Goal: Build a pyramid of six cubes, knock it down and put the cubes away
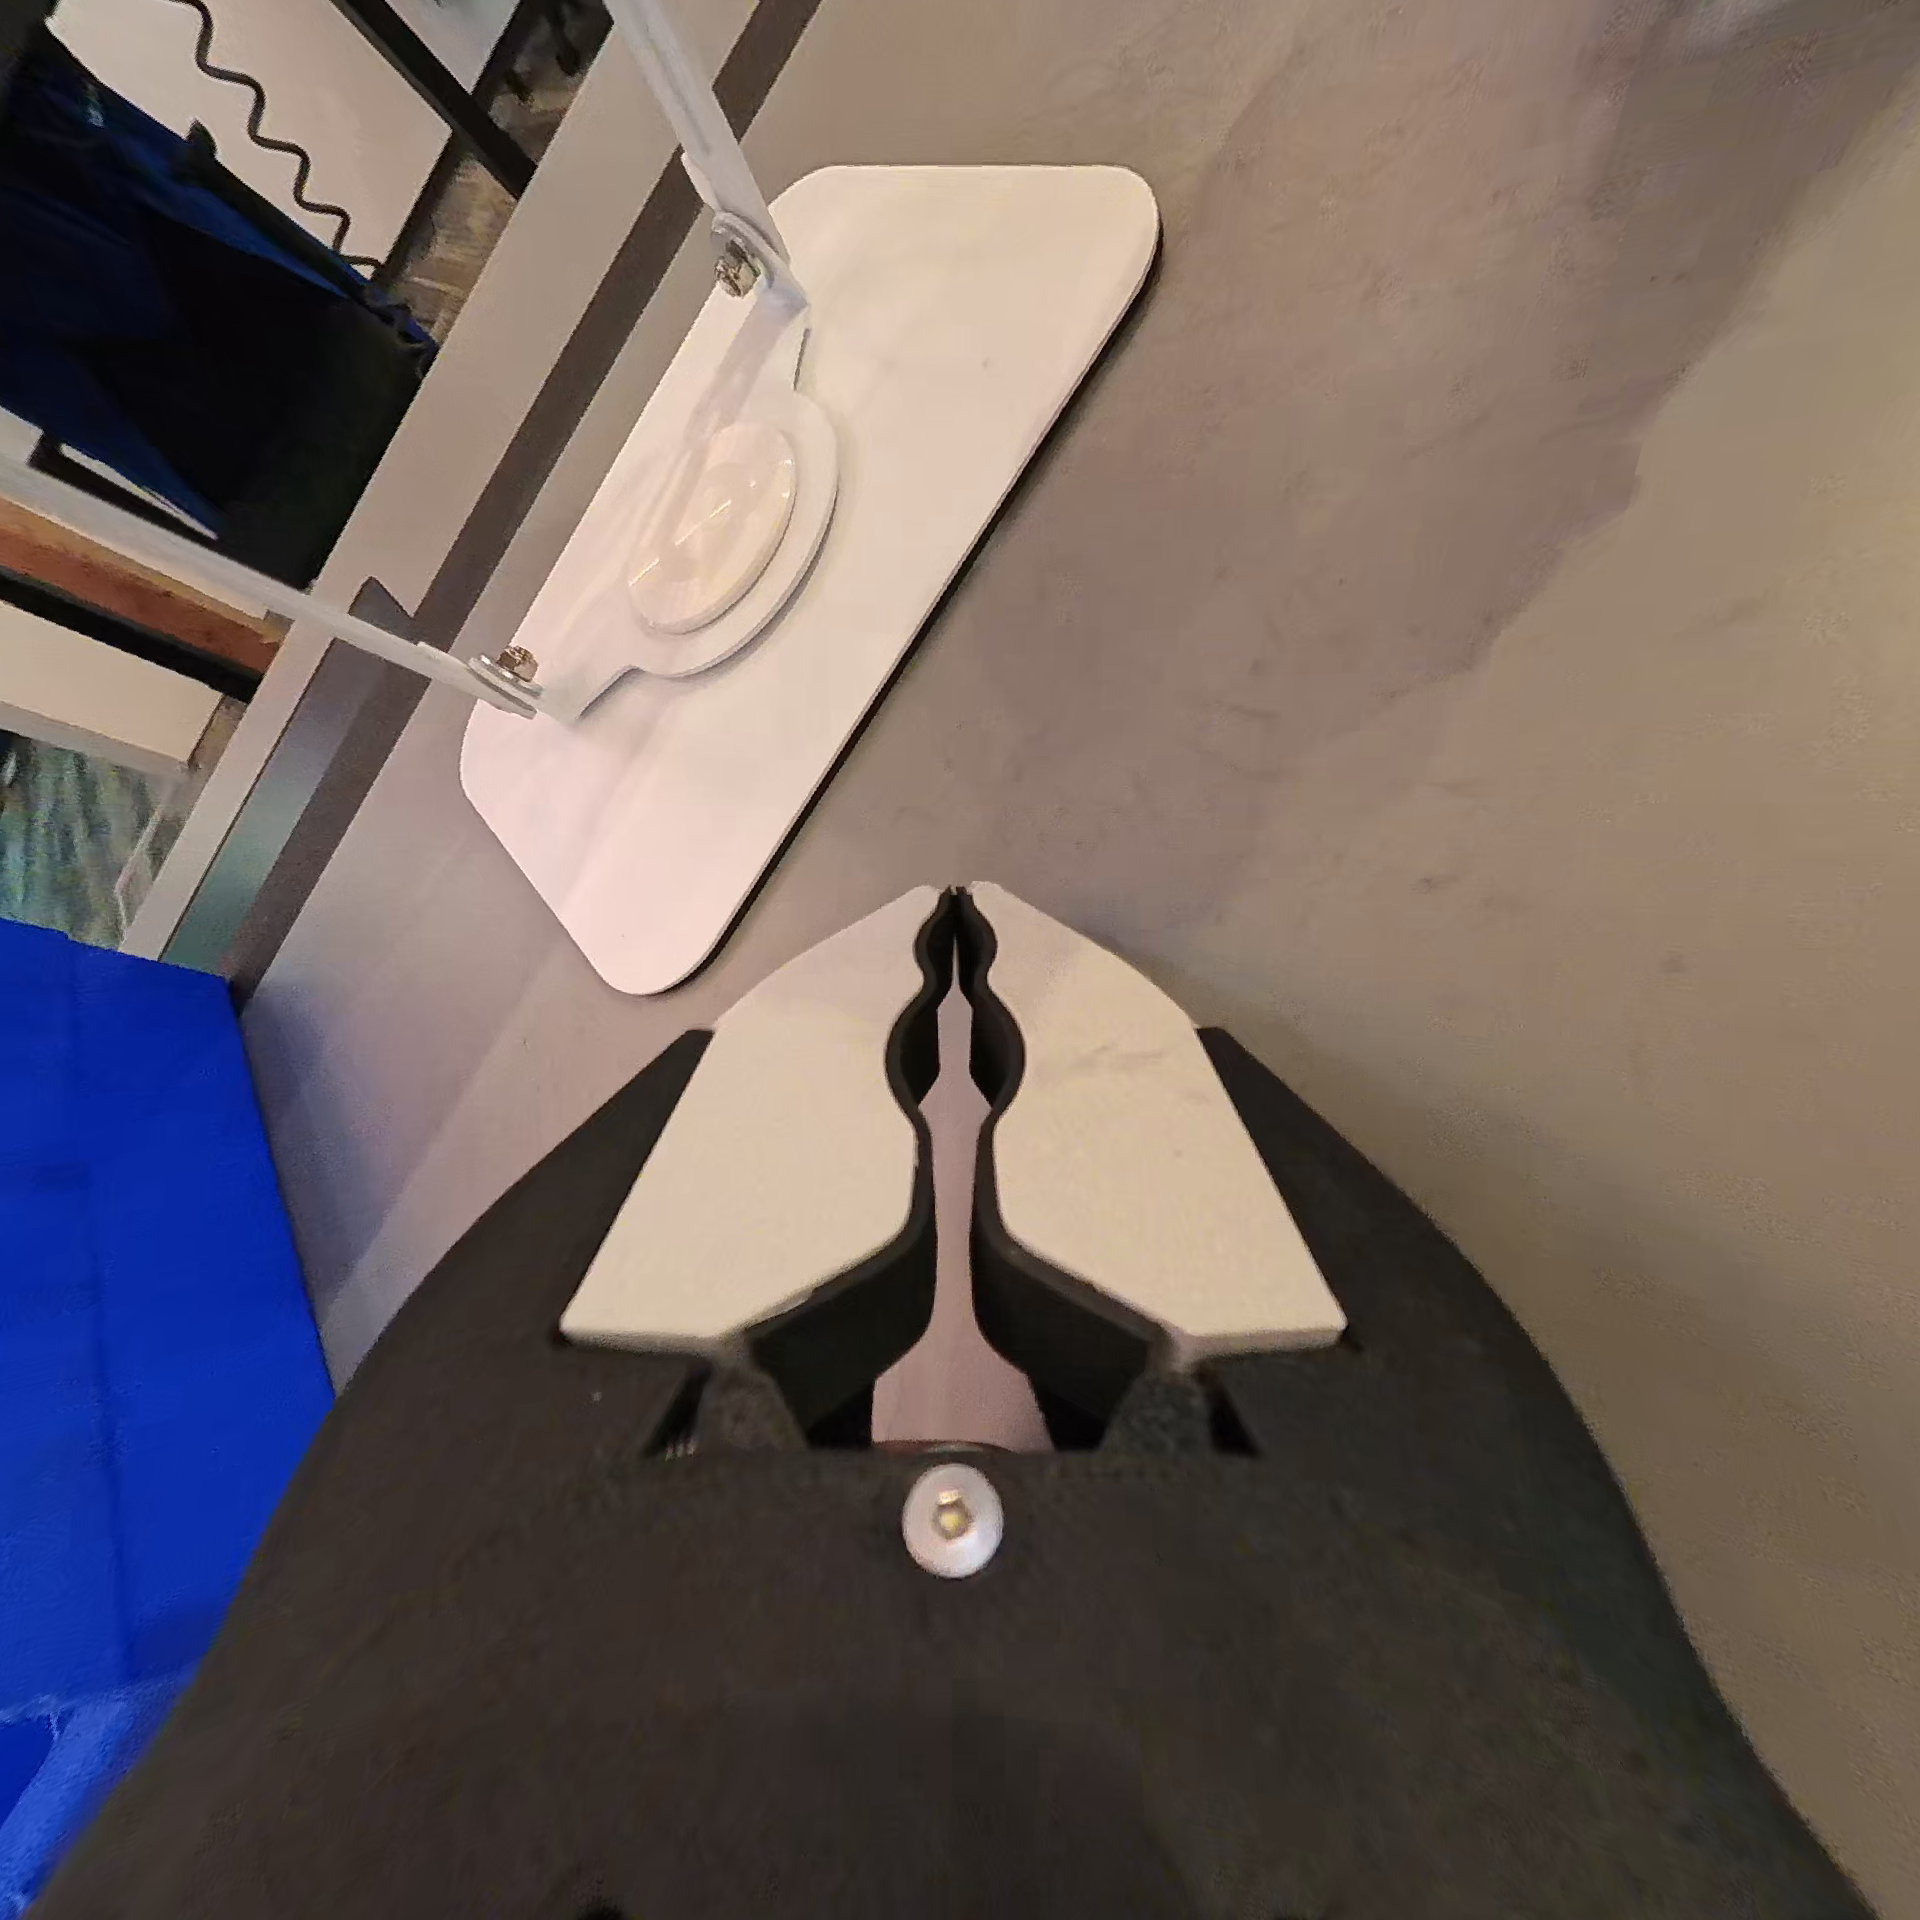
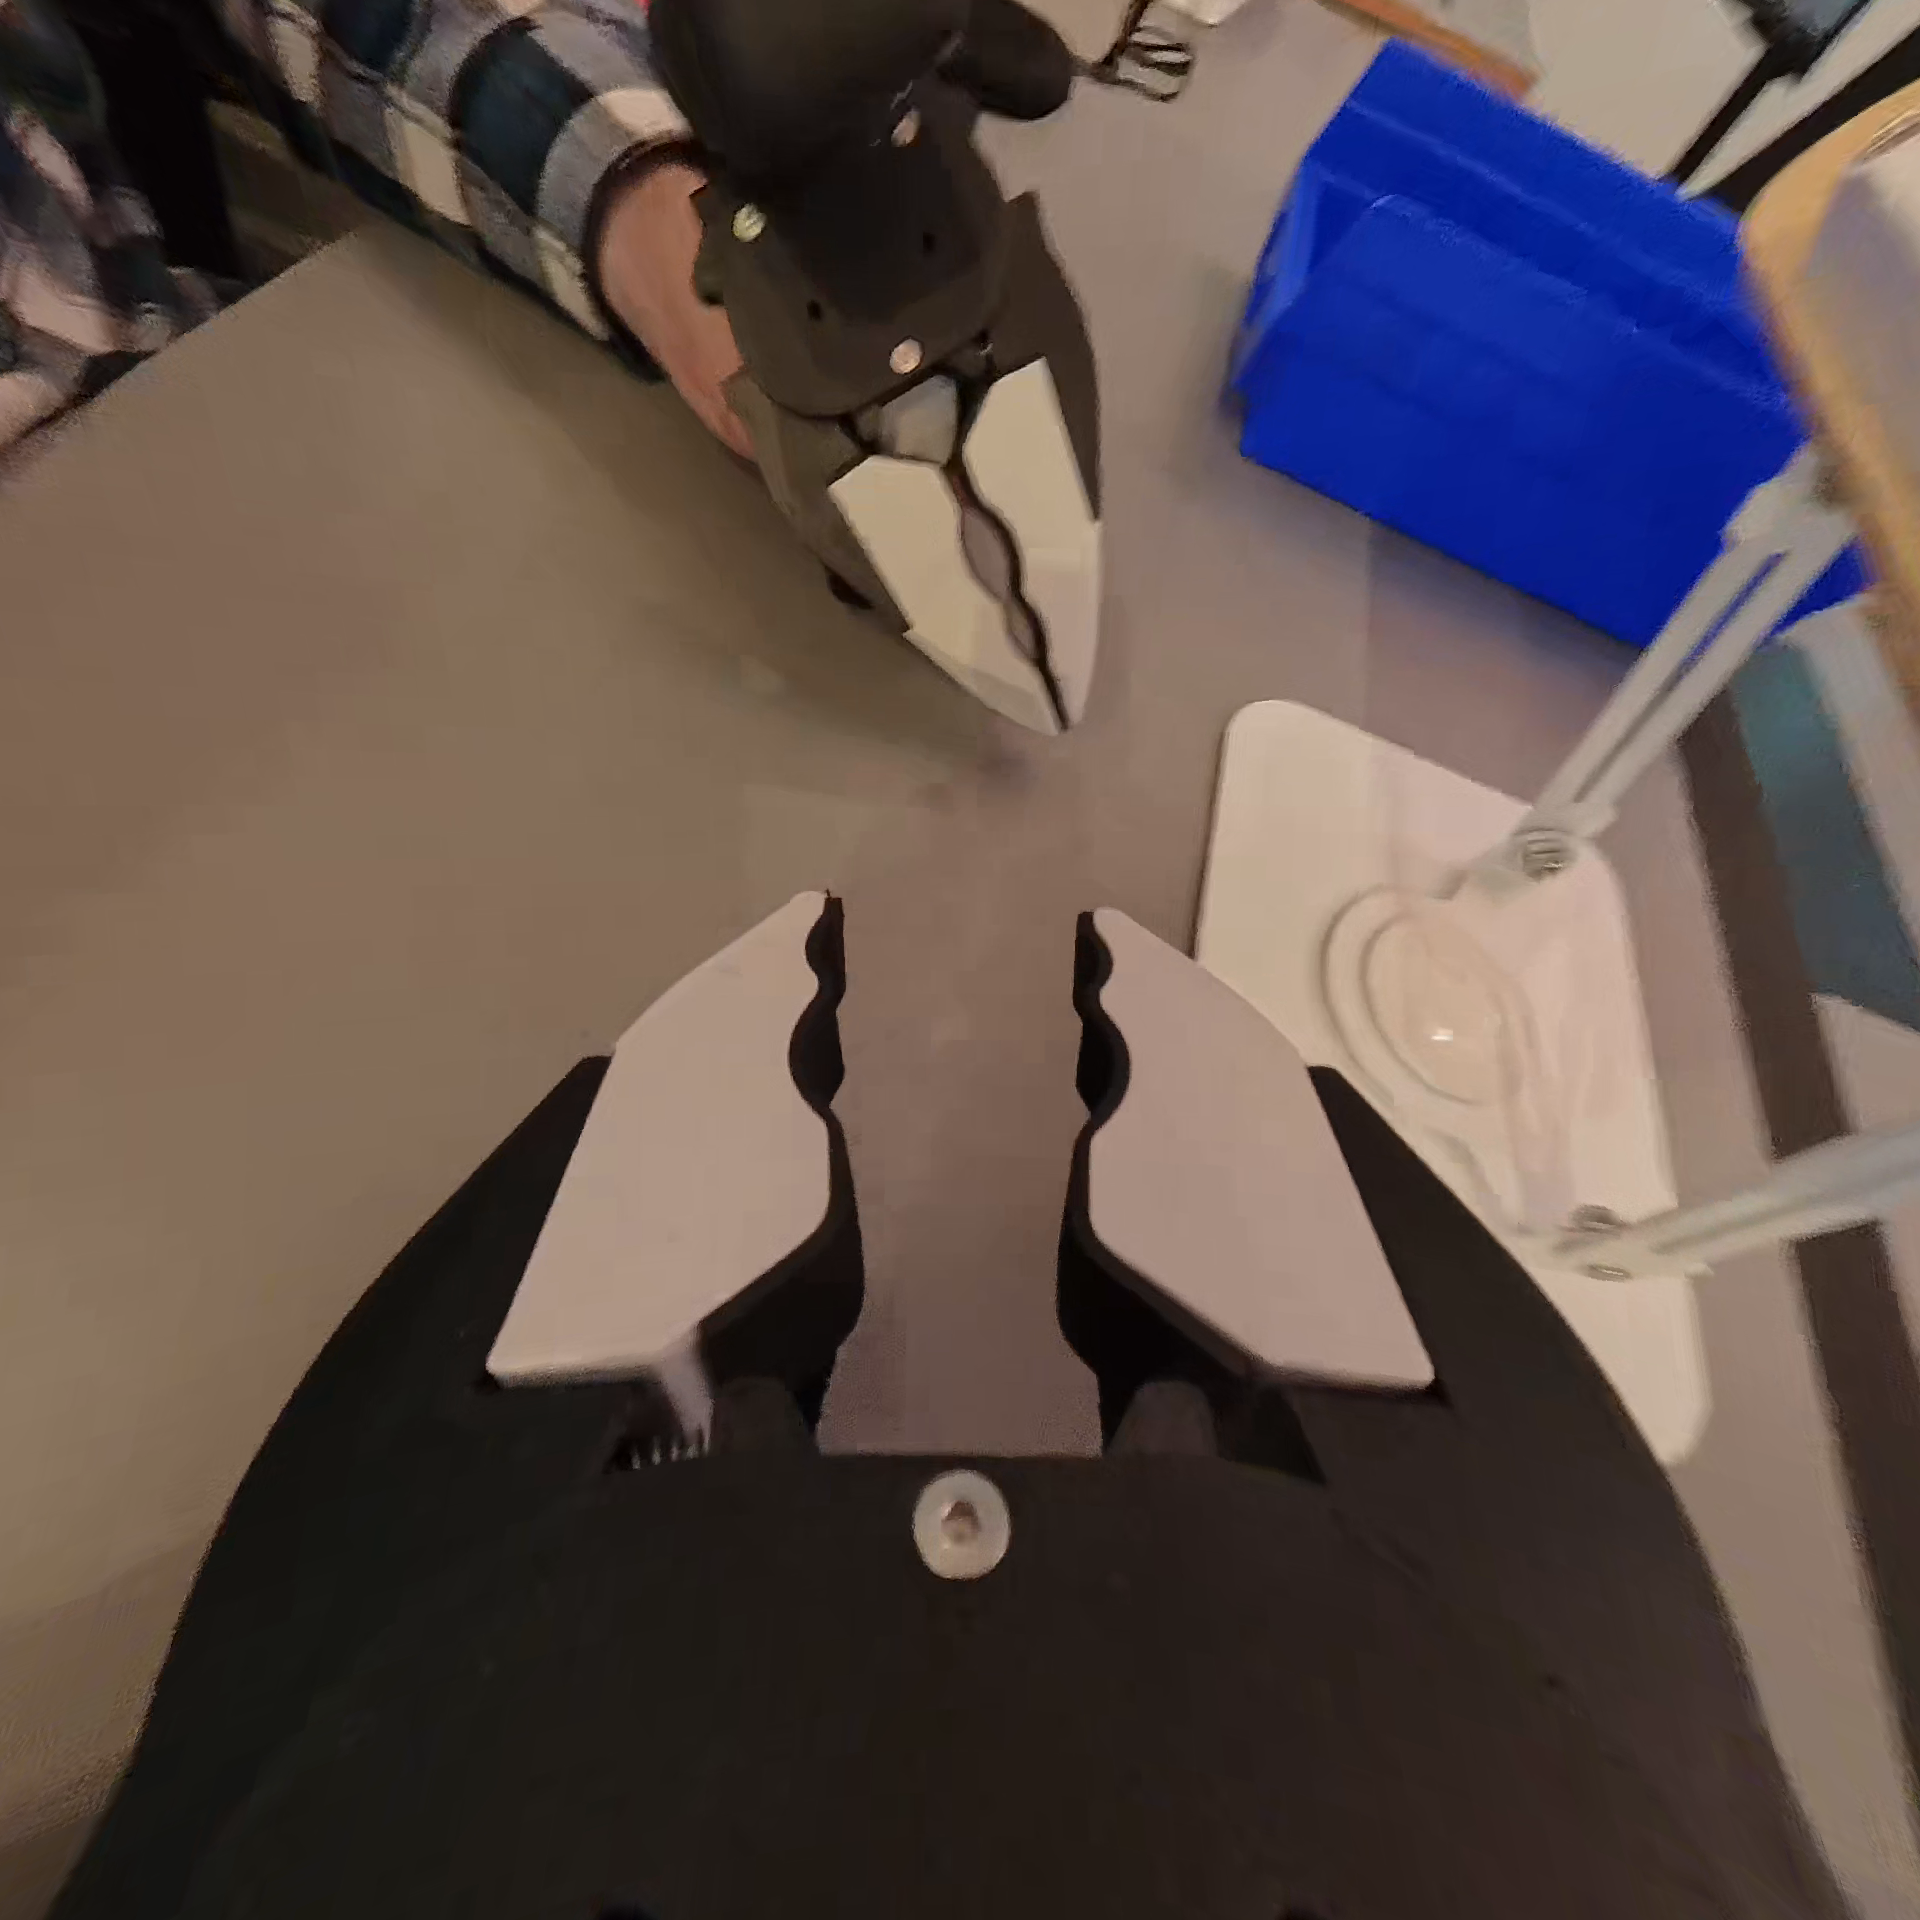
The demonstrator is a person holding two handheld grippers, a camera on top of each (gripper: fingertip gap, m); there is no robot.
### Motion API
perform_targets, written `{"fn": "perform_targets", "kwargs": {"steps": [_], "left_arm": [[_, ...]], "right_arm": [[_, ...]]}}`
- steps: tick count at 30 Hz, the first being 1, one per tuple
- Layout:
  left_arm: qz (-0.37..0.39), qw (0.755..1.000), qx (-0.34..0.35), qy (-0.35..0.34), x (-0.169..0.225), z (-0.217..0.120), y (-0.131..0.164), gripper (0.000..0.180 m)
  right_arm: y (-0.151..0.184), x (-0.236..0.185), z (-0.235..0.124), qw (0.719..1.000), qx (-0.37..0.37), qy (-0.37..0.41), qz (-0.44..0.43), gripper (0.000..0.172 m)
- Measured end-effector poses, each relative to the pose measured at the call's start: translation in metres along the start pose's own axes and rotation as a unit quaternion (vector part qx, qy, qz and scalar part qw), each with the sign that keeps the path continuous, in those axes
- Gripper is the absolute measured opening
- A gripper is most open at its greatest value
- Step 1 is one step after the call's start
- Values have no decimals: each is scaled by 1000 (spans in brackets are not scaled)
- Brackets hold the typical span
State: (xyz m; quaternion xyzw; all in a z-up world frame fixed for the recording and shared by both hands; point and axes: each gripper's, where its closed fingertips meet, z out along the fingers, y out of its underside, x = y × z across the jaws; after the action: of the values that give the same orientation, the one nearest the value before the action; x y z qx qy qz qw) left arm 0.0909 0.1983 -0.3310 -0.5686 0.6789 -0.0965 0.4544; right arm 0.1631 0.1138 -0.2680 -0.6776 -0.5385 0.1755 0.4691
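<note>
The grey table (image 2: 364,727) carries a white stand base (image 2: 1455,1039) with thin metal arms near its far edge, and a blue bin (image 2: 1507,343) sits just beyond. No cubes are visible in either view. The left gripper (image 2: 1055,717) has its fingertips together on nothing; the right gripper (image 2: 956,925) is partly open and bare over the table.

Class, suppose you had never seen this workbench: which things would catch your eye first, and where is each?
First, the bright blue plastic bin at the far right of the grey table. Next, the left black-and-white gripper, fingers shut, pointing down at the table's middle. Nearest, the right gripper stands open over bare tabletop, beside a white rounded rectangular stand base.
</note>
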Motion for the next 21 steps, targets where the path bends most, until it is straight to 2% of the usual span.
{"fn": "perform_targets", "kwargs": {"steps": [3, 4, 6, 9, 14, 16, 18, 21], "left_arm": [[-1, 1000, -5, -4, -1, 1, 1, 0], [-1, 1000, -6, -4, -1, 1, 1, 0], [-4, 1000, -7, -1, -1, 2, 1, 0], [-13, 1000, -3, 7, -1, 1, 1, 0], [-22, 1000, 6, 12, -2, -2, 0, 0], [-25, 1000, 10, 14, -2, -3, -1, 0], [-27, 999, 12, 15, -2, -3, -1, 0], [-33, 999, 9, 11, -5, -4, 1, 0]], "right_arm": [[30, -7, 4, 998, -29, -46, 40, 54], [36, -5, 1, 997, -21, -43, 59, 52], [28, -4, -10, 993, 32, -42, 105, 49], [14, 2, -21, 987, 84, -28, 131, 49], [18, -6, -15, 982, 87, -21, 168, 53], [25, -8, -13, 984, 69, 5, 162, 56], [18, -4, -20, 978, 98, 30, 183, 57], [24, -4, -26, 975, 90, 67, 193, 58]]}}
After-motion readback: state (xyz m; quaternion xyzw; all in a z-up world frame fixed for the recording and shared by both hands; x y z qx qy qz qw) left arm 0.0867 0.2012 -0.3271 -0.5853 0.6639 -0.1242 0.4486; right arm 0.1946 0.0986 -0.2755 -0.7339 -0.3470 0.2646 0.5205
